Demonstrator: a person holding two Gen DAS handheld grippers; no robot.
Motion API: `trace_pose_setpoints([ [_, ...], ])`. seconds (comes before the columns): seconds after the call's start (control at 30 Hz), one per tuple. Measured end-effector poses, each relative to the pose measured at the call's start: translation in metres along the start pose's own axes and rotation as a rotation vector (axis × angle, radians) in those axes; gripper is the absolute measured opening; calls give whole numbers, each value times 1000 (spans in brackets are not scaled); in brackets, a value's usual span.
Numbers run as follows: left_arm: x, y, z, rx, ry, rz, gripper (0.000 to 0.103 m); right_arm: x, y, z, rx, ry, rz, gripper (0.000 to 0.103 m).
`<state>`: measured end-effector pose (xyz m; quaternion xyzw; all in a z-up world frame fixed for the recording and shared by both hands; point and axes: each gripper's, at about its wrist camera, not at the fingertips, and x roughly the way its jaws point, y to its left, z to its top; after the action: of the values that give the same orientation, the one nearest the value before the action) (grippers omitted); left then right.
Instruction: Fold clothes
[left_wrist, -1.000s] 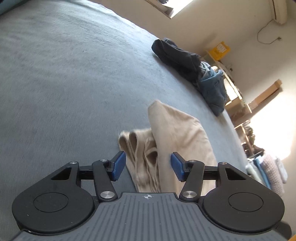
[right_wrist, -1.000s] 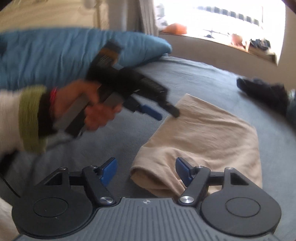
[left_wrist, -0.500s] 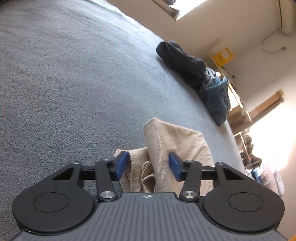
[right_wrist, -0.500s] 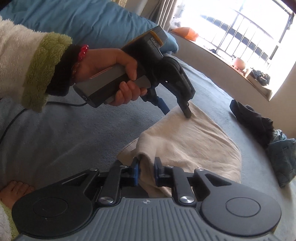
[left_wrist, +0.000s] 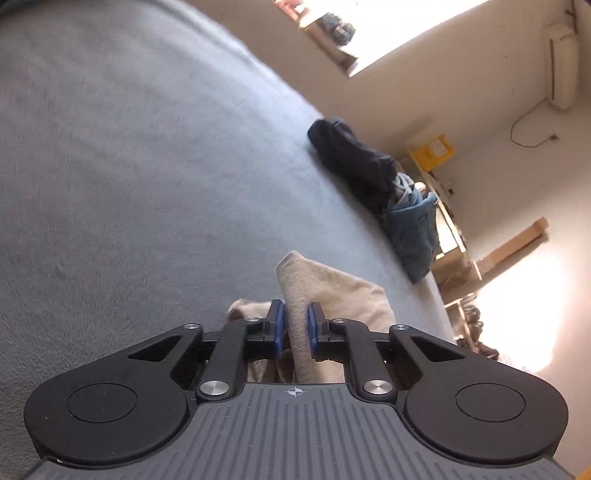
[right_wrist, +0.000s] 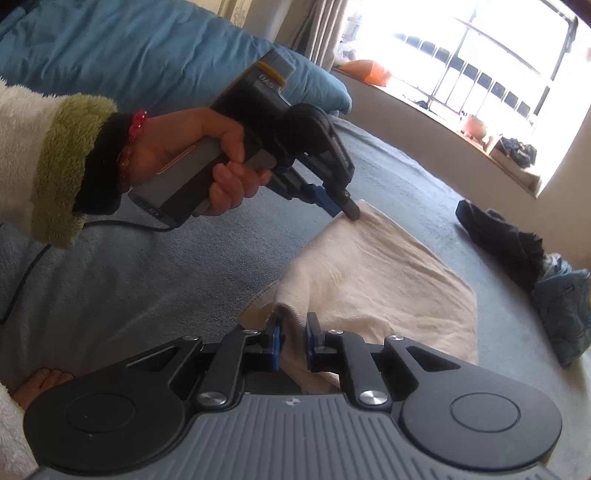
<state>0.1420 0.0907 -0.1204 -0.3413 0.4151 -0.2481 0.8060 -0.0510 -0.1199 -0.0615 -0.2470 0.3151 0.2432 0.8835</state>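
left gripper (left_wrist: 294, 328): just squeezed in, clamped on beige garment's (right_wrist: 376, 273) far corner
right gripper (right_wrist: 293, 341): pinching its near edge
bed (left_wrist: 129, 177): grey

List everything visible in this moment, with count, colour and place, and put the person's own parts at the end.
Beige garment: one, beige, partly folded on the bed, near edge.
Bed cover: one, grey, under everything.
Dark clothes pile: one heap, black, far side of the bed.
Denim garment: one, blue, beside the black heap.
Pillow: one, teal, at the head of the bed.
Window: one, bright, barred, behind the bed.
Yellow box: one, on a shelf by the wall.
Left tool: one, black with blue pads, has just been closing, clamped on a garment corner.
Right tool: one, same build, clamped on another corner.
Left hand: one, fleece sleeve, red bead bracelet.
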Motion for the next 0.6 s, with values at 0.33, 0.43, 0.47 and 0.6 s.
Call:
trace_pose_setpoints([
  [0.33,35,-5,22,9,1,2,6,4,1,1,12,-2,-3,13],
  [0.43,22,-21,21,69,-53,-21,5,0,-2,2,21,-15,-2,13],
  [0.47,17,-24,22,71,-70,-35,5,-1,-6,4,34,-21,6,13],
  [0.6,9,-17,21,83,-98,3,5,-1,-12,8,116,-30,78,13],
])
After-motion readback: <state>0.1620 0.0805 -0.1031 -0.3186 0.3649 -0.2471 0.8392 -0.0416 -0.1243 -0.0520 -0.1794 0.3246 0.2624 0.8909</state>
